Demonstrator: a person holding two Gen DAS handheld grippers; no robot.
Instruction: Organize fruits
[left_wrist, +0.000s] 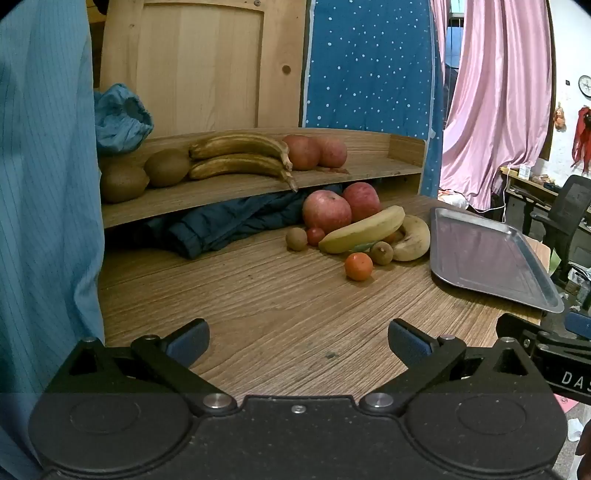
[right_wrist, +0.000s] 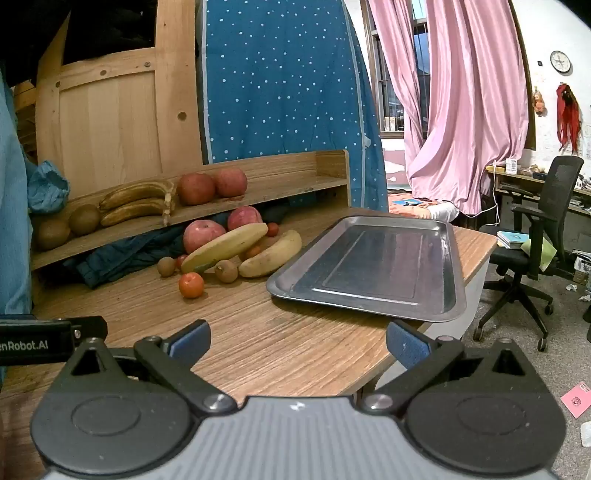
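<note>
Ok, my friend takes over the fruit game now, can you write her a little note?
Left tool: open, holding nothing. Right tool: open, holding nothing.
Metal tray: on the table, nothing in it.
Loose pile beside it on the table: two apples, two yellow bananas, small orange, small kiwis.
Shelf already holds brown bananas, apples, kiwis.
Done: nothing yet. Left: sort the pile.

A loose pile of fruit is seen on the table beside the metal tray (right_wrist: 369, 295): two red apples (right_wrist: 203, 234), two yellow bananas (right_wrist: 225, 247), small kiwis (right_wrist: 226, 271) and an orange (right_wrist: 191, 285) lying nearest. The tray is flat, with nothing on it. Brown bananas (left_wrist: 240, 147), kiwis and apples are lined up on the shelf (left_wrist: 221, 192).
</note>
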